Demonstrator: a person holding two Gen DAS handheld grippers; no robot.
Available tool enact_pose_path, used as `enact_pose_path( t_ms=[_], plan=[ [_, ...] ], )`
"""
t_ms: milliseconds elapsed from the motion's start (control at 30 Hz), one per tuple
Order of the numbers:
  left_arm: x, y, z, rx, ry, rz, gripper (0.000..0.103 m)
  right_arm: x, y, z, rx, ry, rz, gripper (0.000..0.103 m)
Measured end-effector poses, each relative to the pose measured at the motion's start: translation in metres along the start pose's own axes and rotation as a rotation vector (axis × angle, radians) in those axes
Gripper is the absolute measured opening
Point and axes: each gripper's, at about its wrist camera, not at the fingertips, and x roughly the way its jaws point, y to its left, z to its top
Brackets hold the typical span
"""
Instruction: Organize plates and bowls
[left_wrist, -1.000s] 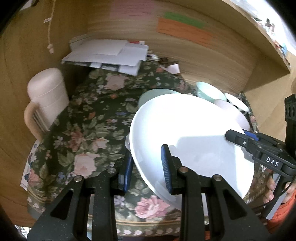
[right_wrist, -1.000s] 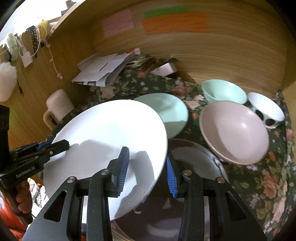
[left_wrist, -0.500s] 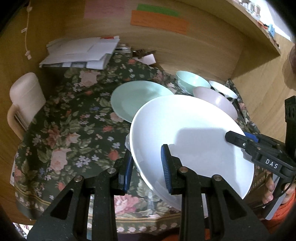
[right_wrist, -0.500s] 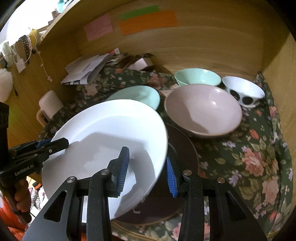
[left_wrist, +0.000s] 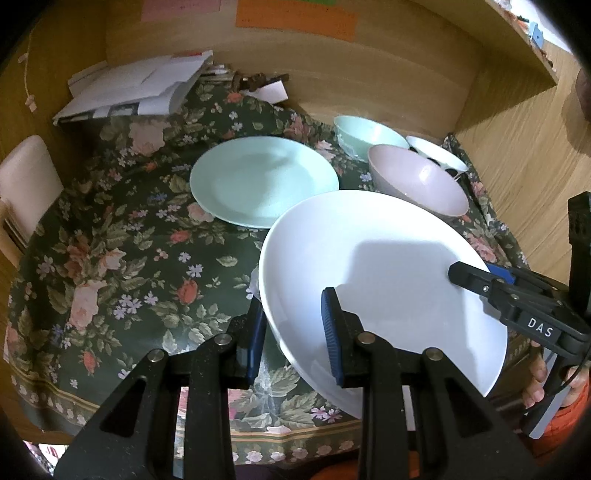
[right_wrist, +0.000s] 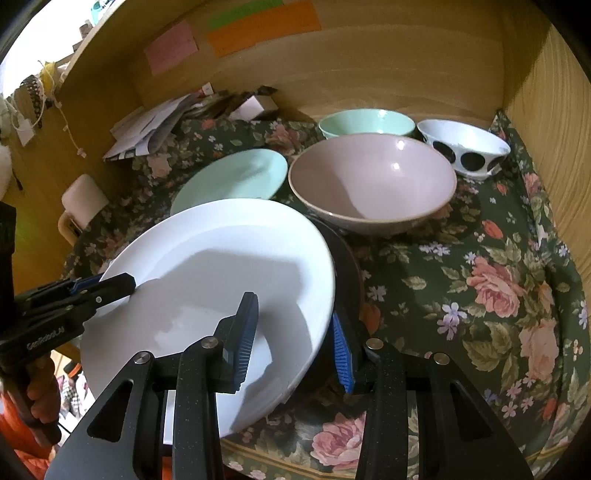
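Note:
A large white plate (left_wrist: 373, 291) (right_wrist: 214, 266) hangs tilted over the table's front edge, held from both sides. My left gripper (left_wrist: 291, 317) is shut on its left rim and shows in the right wrist view as the left gripper (right_wrist: 110, 284). My right gripper (right_wrist: 293, 317) is shut on its right rim and appears as the right gripper (left_wrist: 476, 278) in the left wrist view. A dark plate (right_wrist: 349, 266) lies mostly hidden under the white one. Behind are a mint plate (left_wrist: 262, 181) (right_wrist: 232, 181), a pink bowl (left_wrist: 417, 177) (right_wrist: 373, 181), a mint bowl (left_wrist: 365, 133) (right_wrist: 365, 123) and a dotted white bowl (right_wrist: 465, 147).
A floral tablecloth (left_wrist: 122, 258) covers the table inside a wooden alcove. Loose papers (left_wrist: 136, 85) are stacked at the back left. A pale pink mug (left_wrist: 26, 177) stands at the left edge. A person's hand (right_wrist: 40, 398) holds the left gripper's handle.
Both grippers have carried the white plate to the right and lower. The mint plate, half hidden before in the left wrist view, now shows whole. Neither grip has changed.

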Motion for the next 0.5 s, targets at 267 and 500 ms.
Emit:
enact_pose_path(
  t_ms=[267,500],
  plan=[
    [0.015,0.0,-0.002,0.005,0.03,0.004,0.029,0.01,-0.005,-0.001,0.021,0.032,-0.014,0.035],
    [0.025,0.003,-0.001,-0.004,0.05,0.002,0.03,0.017,-0.006,0.0,0.026,0.047,-0.023,0.035]
  ],
)
